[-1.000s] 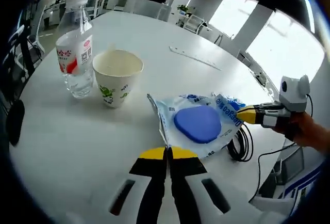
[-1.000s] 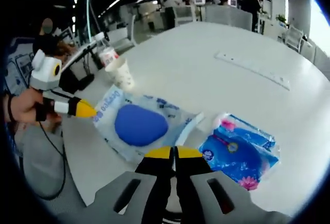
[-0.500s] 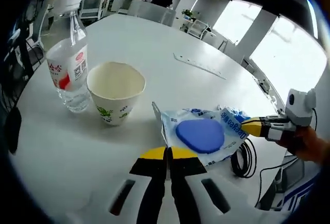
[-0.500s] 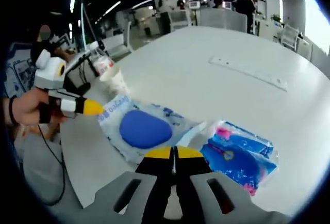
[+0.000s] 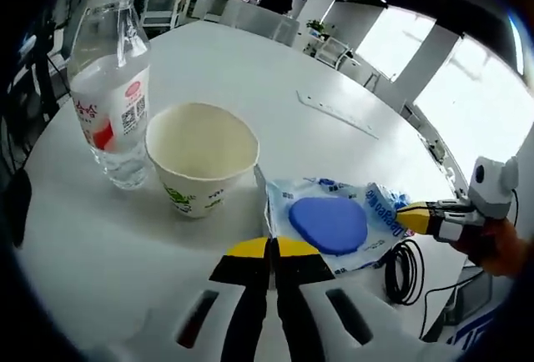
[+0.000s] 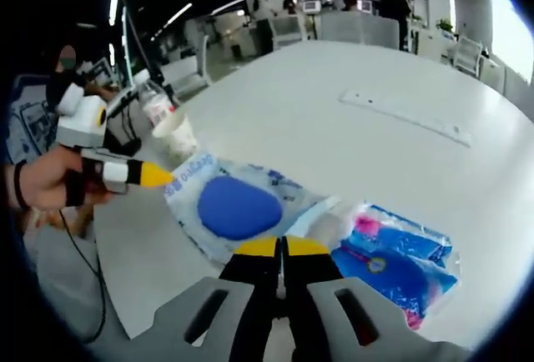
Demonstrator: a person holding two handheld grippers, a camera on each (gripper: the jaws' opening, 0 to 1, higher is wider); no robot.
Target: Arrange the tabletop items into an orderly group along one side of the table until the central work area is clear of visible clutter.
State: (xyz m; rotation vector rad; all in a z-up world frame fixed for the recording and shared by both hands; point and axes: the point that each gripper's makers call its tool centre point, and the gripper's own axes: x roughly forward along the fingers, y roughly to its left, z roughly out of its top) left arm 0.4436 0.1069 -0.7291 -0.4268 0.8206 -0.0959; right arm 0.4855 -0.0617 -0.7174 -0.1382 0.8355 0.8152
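As read from left to right in the left gripper view, the table point(image 5: 250, 70) carries a water bottle point(image 5: 111, 95), a paper cup point(image 5: 203, 156) just beside it, and a clear packet with a blue pad point(image 5: 327, 222) touching the cup's base. The left gripper point(image 5: 270, 249), jaws closed together on nothing, sits at the packet's near corner, while the right gripper point(image 5: 415, 217), jaws likewise closed, touches its far end. The packet's long axis runs between the two tips; a blue tissue pack point(image 6: 394, 255) lies just right of the right gripper's own jaws.

Blue print on plastic pouch point(image 5: 334, 224), bottle label point(image 5: 113, 112), both illegible
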